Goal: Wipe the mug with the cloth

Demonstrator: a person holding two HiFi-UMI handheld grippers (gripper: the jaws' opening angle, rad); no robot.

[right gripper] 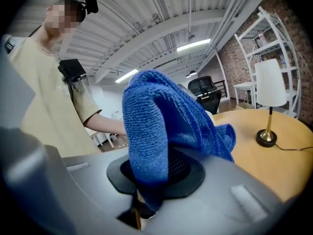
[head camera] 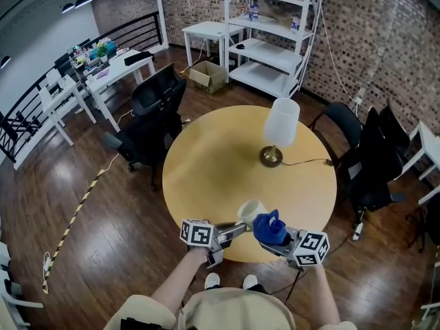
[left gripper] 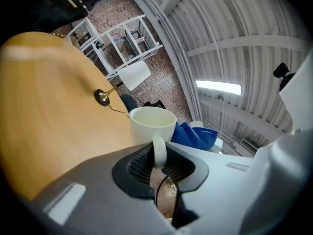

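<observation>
- While the left tongs are clamped on the mug handle, the mug sits upright just past their tips, mouth up, in the air over the near edge of the counter.
- Right tongs are closed on the blue cloth, pinching a fold; most of it bunches beyond their tips.
- The cloth is just beside the mug, on the wall facing the right tongs. Touching or a sliver apart, can't tell.
- Step in hand, my read: press the cloth onto the mug wall and rub.
- To do it well:
  - Hold the left tongs steady; the handle grip is narrow, so the mug may pivot.
  - Lead with the cloth bulge, not the bare tips.
  - Use light pressure, and roll the mug with the left tongs to reach the wall and rim.
- Writing: none readable.
  - Mug and cloth look plain.
  - Cubes on both tongs carry black-and-white square markers only.
  - Bottle labels on the shelf unit, far beyond both tongs, are too small to read.
</observation>
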